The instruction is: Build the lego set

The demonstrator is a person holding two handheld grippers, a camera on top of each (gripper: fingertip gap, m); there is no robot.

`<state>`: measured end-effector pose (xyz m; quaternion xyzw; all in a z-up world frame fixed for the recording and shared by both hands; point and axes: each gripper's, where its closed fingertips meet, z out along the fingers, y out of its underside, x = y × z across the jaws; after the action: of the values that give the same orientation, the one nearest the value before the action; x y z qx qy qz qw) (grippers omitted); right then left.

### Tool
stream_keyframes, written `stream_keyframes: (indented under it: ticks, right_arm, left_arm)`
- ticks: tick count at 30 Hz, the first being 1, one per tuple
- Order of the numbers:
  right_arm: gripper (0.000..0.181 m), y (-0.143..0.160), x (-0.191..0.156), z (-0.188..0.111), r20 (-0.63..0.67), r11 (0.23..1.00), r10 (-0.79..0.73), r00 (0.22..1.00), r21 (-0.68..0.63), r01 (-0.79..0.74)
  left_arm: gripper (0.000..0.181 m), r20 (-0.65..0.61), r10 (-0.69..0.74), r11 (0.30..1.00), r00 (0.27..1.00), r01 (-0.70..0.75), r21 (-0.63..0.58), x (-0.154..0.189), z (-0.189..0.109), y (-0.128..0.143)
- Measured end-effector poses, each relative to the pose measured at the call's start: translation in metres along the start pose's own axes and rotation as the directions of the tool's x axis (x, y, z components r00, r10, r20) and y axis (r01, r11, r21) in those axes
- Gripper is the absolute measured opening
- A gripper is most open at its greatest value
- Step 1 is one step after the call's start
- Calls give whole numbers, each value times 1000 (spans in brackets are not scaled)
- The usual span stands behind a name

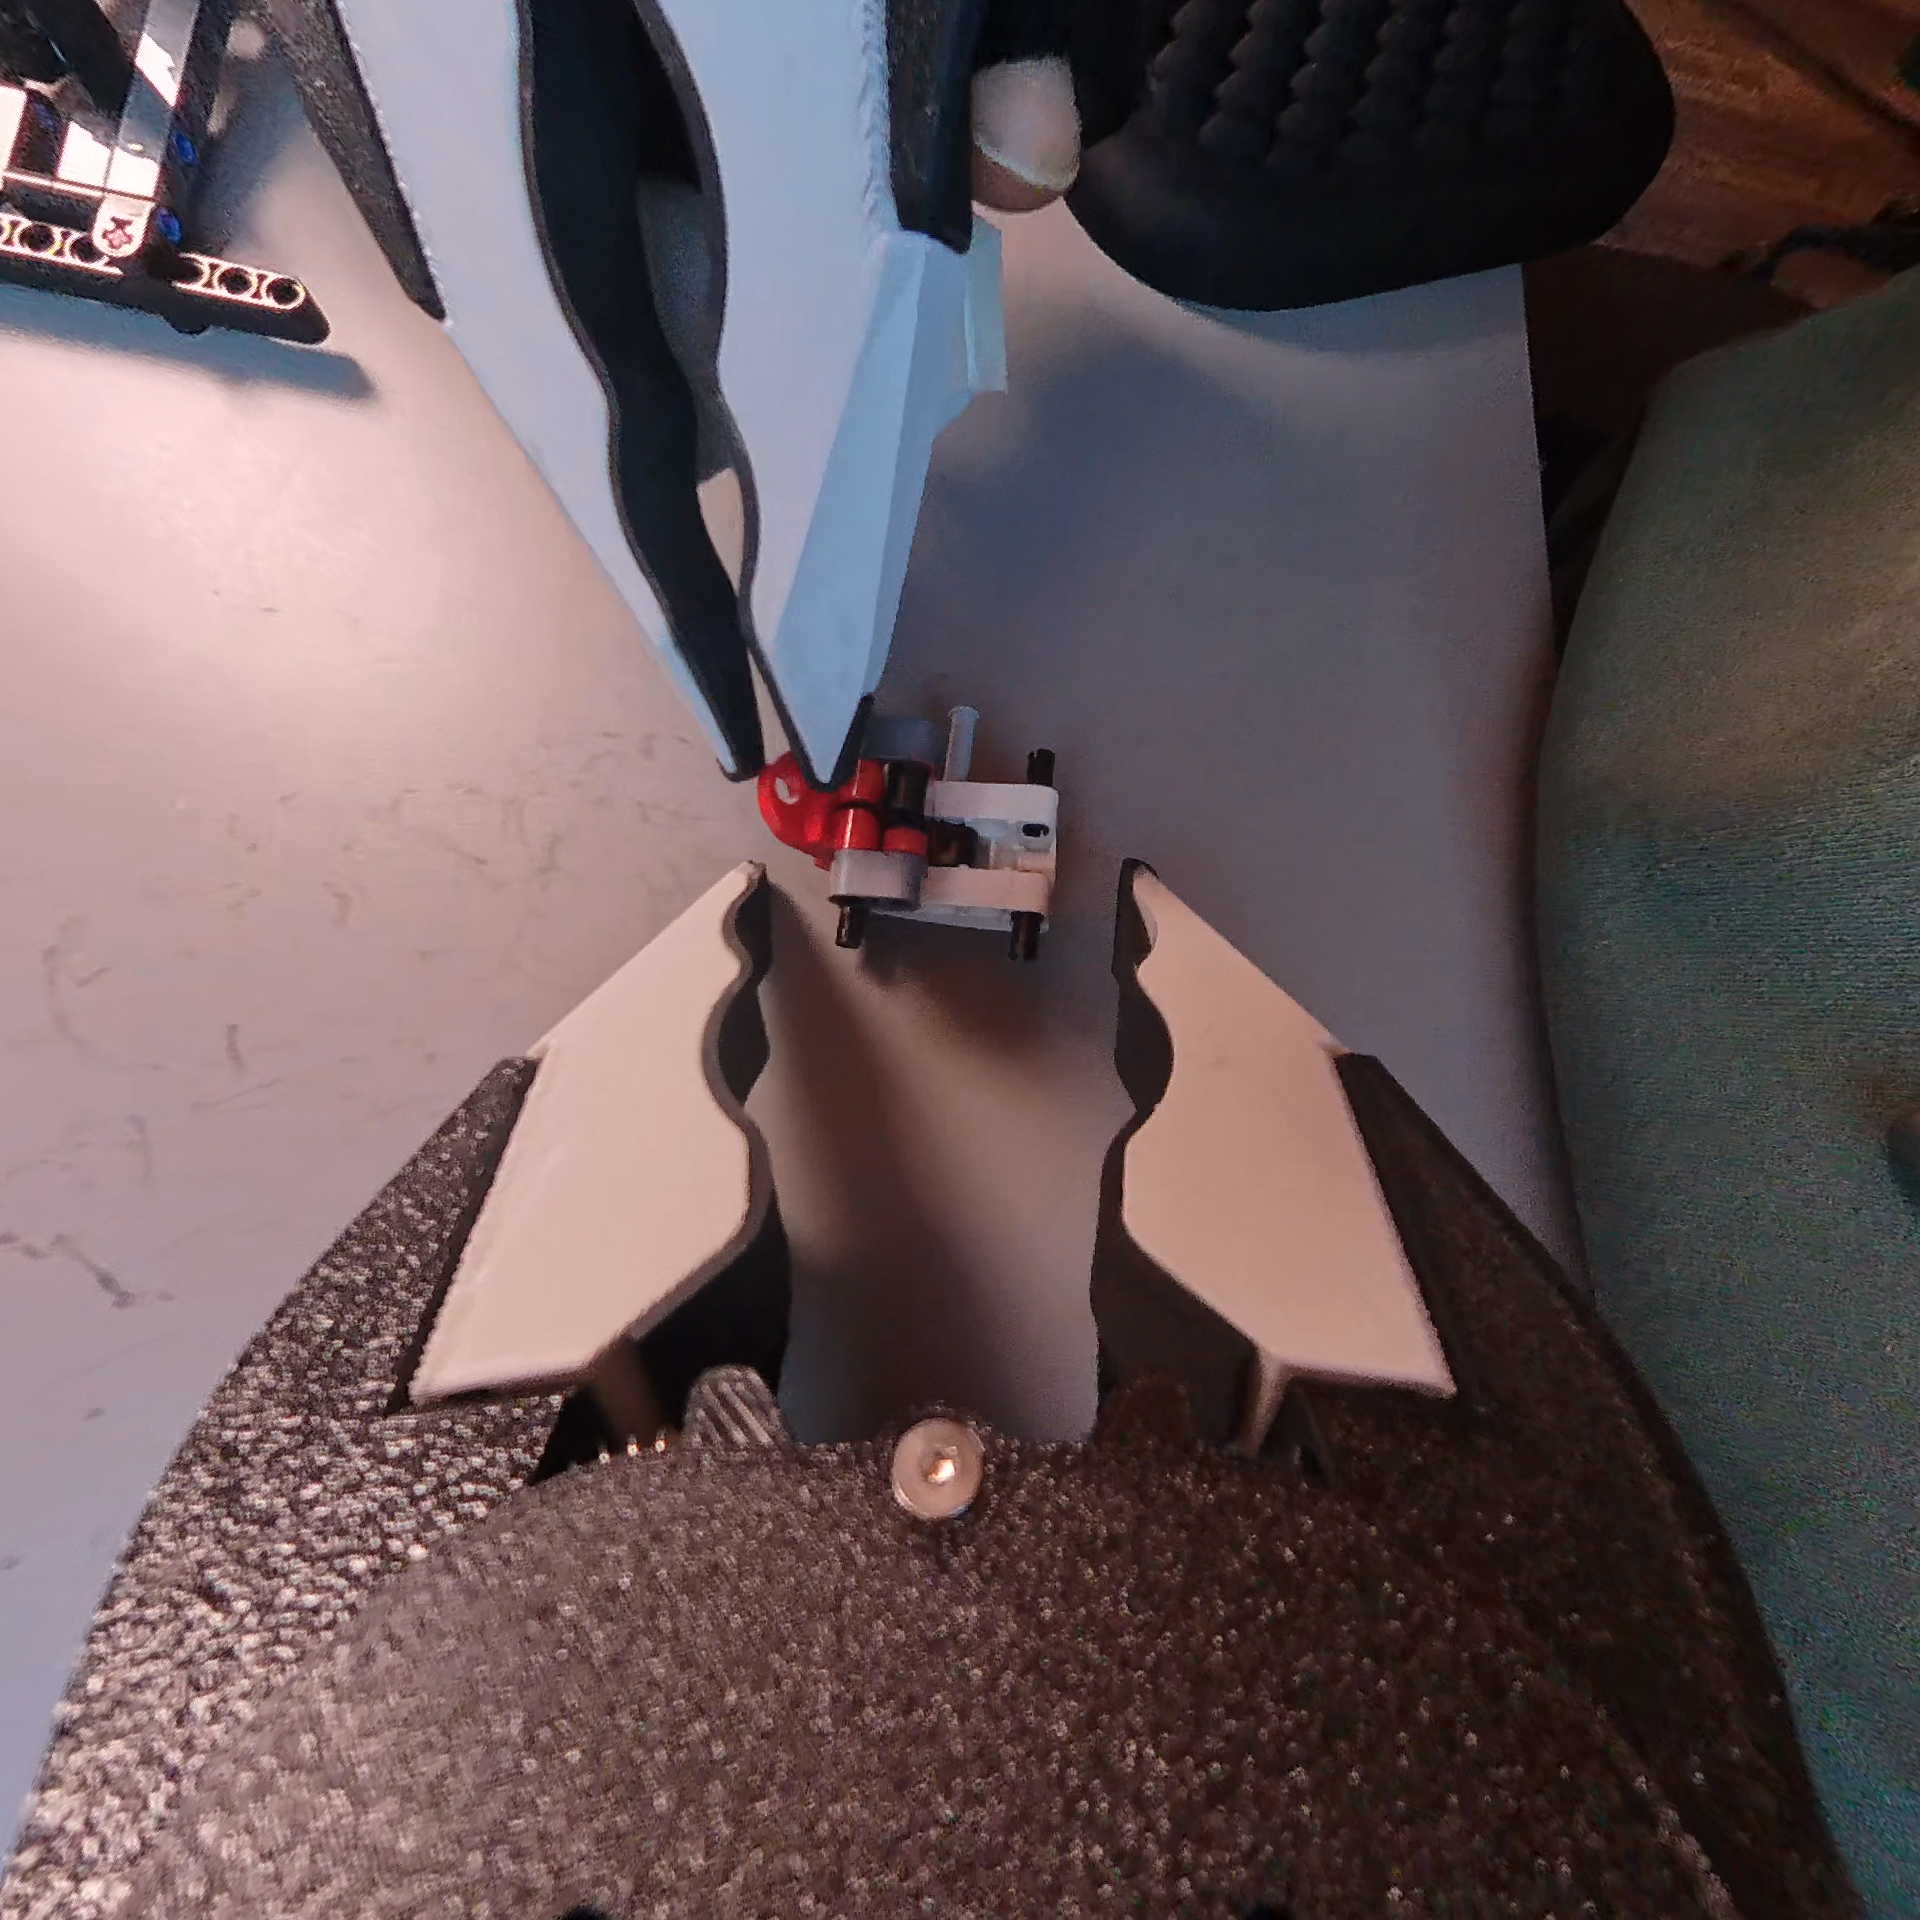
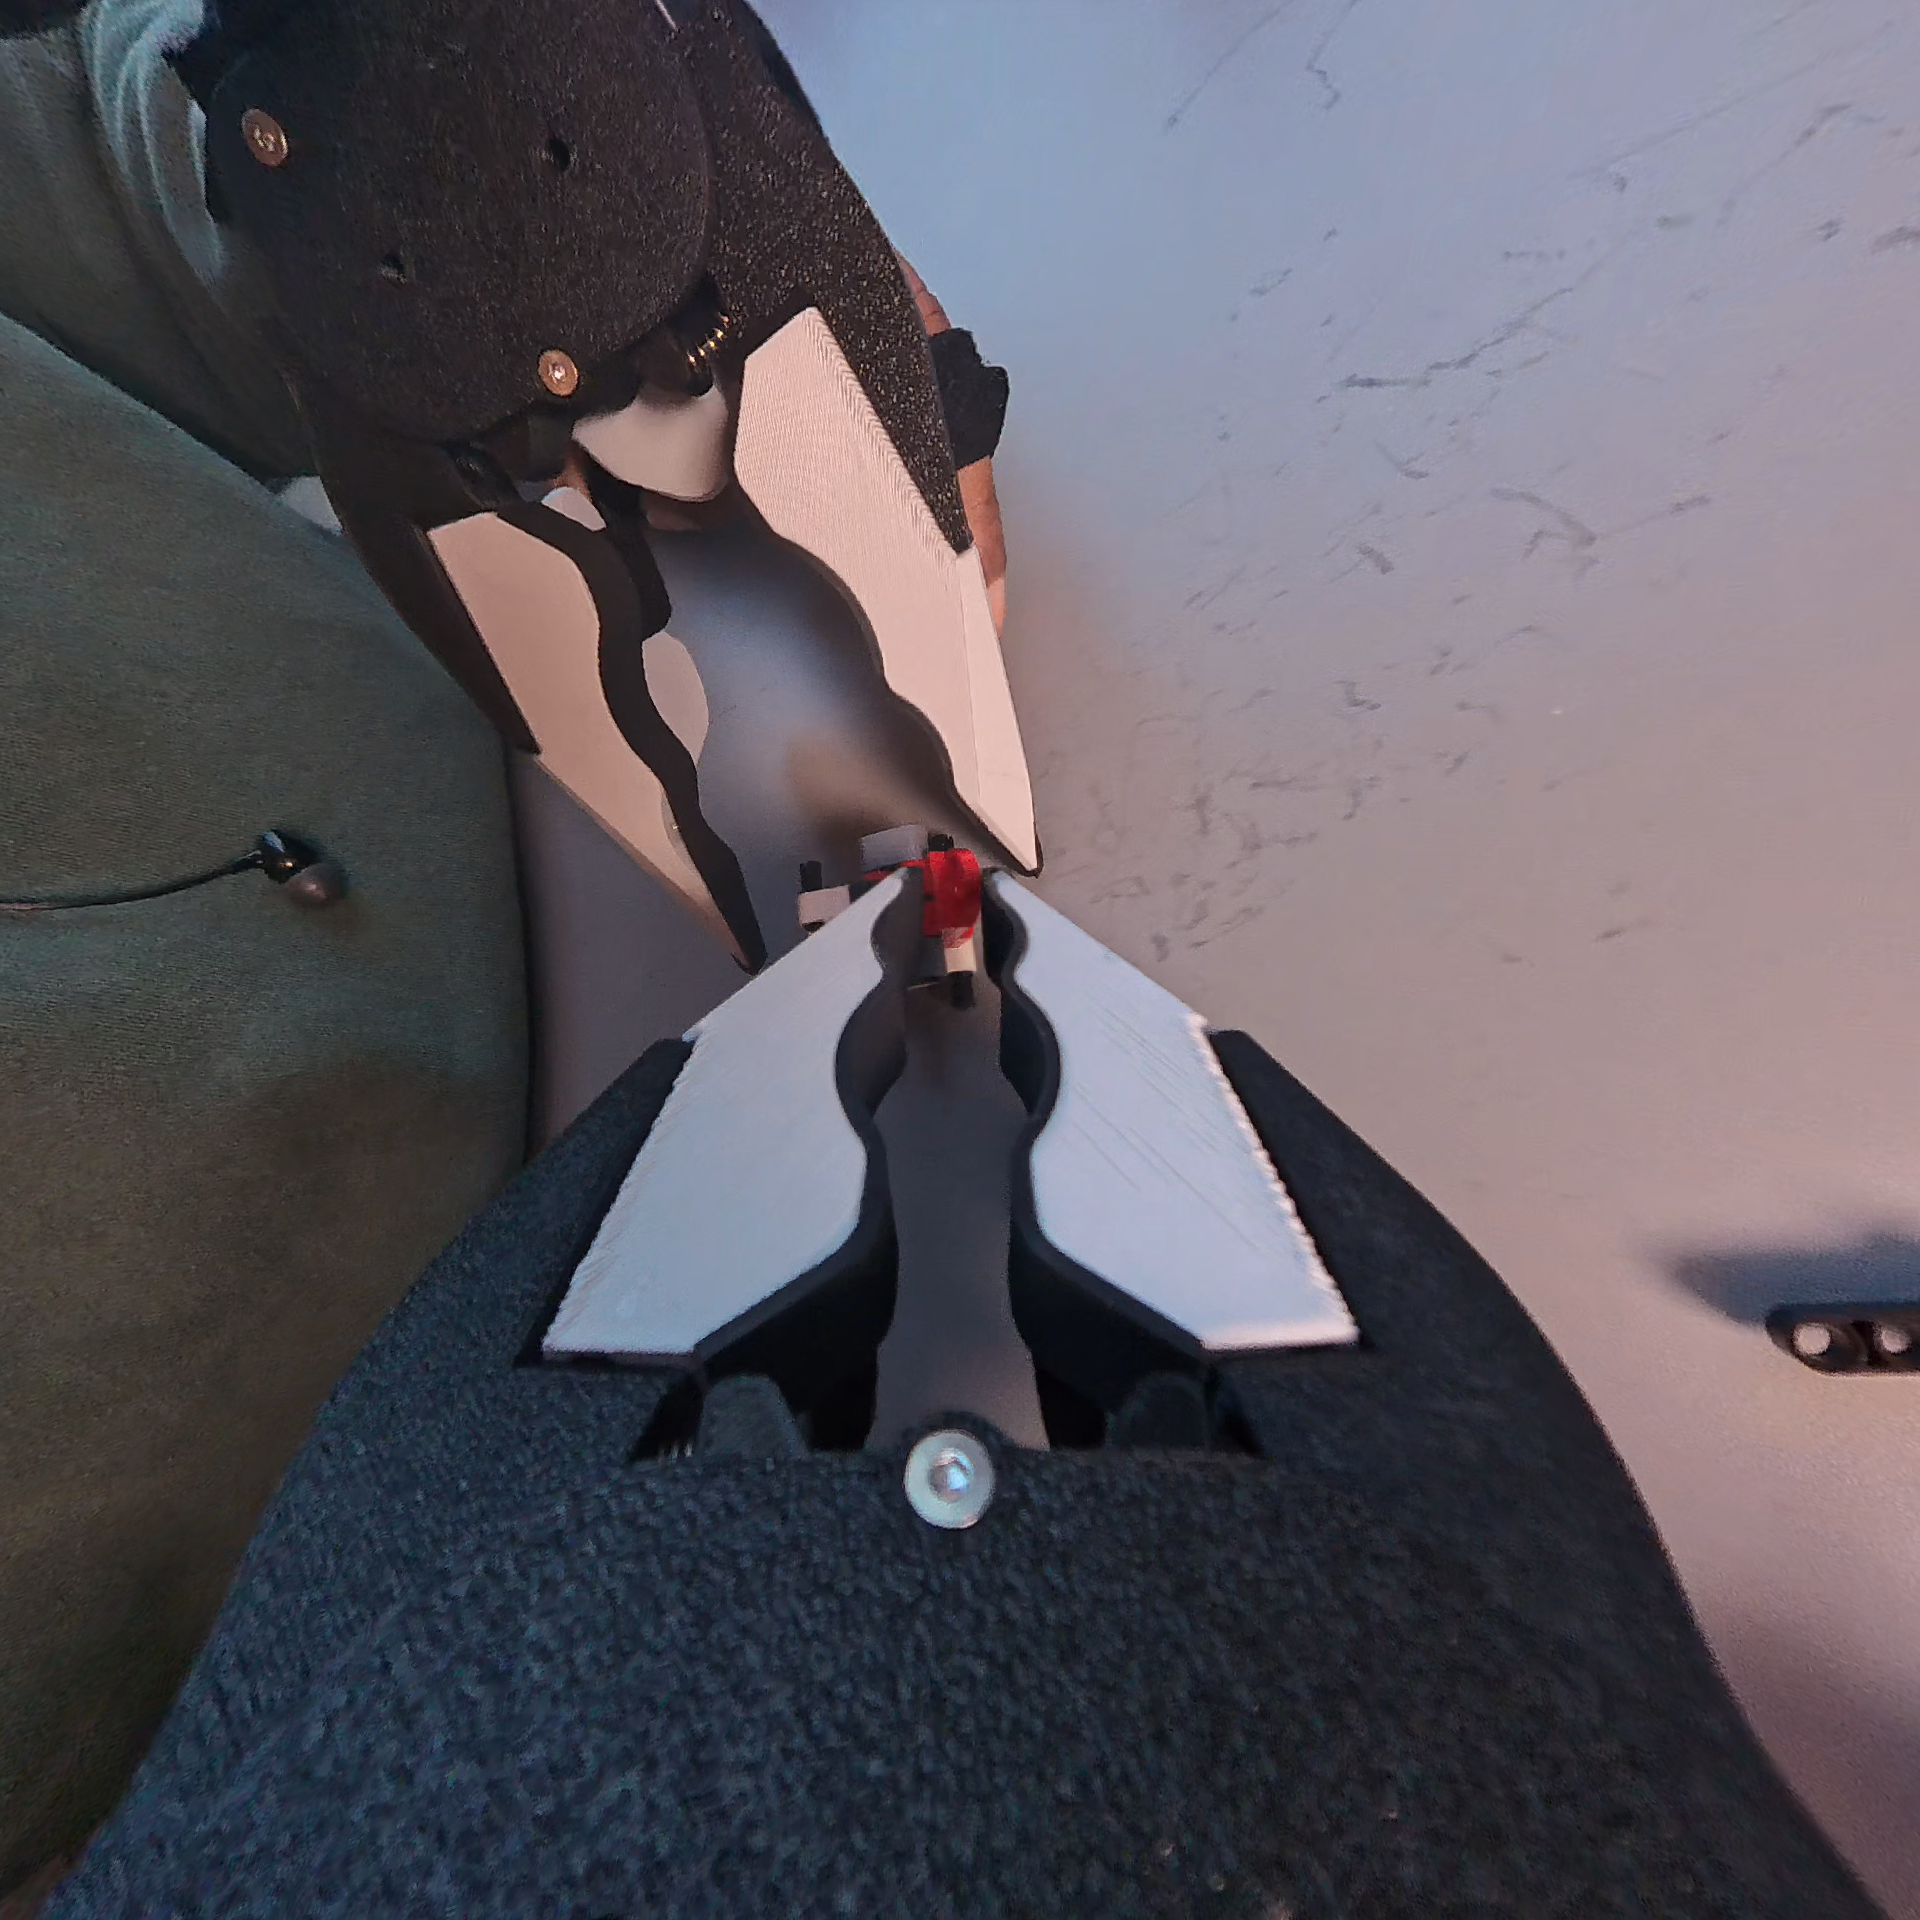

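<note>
A small lego assembly of white, grey, black and red parts sits low over the grey table. My right gripper comes in from above and is shut on the assembly's red end piece. In the right wrist view that red piece sits between my right gripper's tips, and the rest of the assembly is mostly hidden behind them. My left gripper is open and empty, with its tips on either side of the assembly's near edge. Its fingers also show in the right wrist view.
A larger black and white lego build stands at the far left. A loose black beam lies on the table at the right. Green cloth borders the table edge. A gloved hand holds the right gripper. Spacing between my two grippers at the tips: around 4 cm.
</note>
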<state>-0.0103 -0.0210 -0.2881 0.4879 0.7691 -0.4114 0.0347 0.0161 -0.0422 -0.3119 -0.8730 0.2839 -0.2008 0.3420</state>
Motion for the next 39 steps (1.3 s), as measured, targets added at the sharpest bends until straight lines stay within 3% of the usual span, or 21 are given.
stream_keyframes:
  ticks: [11, 21, 25, 29, 31, 34, 39]
  right_arm:
    - [19, -9, -11, -21, 4, 992, -53, 999, 117, 52]
    - [19, 45, -18, -2, -185, 937, -348, 919, -69, 342]
    - [18, 41, -18, 1, -200, 919, -395, 897, -77, 388]
    - [18, 25, -30, -8, -218, 897, -432, 875, -4, 441]
    - [21, 20, -31, -11, -260, 869, -478, 839, 1, 495]
    - [43, 12, -32, -11, -326, 801, -563, 759, 10, 598]
    - [68, 17, -22, 6, -403, 609, -758, 513, -157, 777]
  left_arm:
    - [55, 82, 23, 1000, 996, -23, -6, -6, 2, 1]
    - [57, 85, 35, 999, 996, -35, -3, -5, 1, 3]
    - [53, 115, 53, 999, 992, -53, -6, -8, 2, 3]
    - [51, 123, 54, 999, 991, -54, 2, -9, 2, 3]
    - [50, 125, 52, 999, 991, -53, 2, -9, 2, 3]
    - [50, 122, 51, 999, 991, -52, 3, -9, 2, 3]
    - [48, 111, 38, 999, 993, -39, 9, -10, 1, 2]
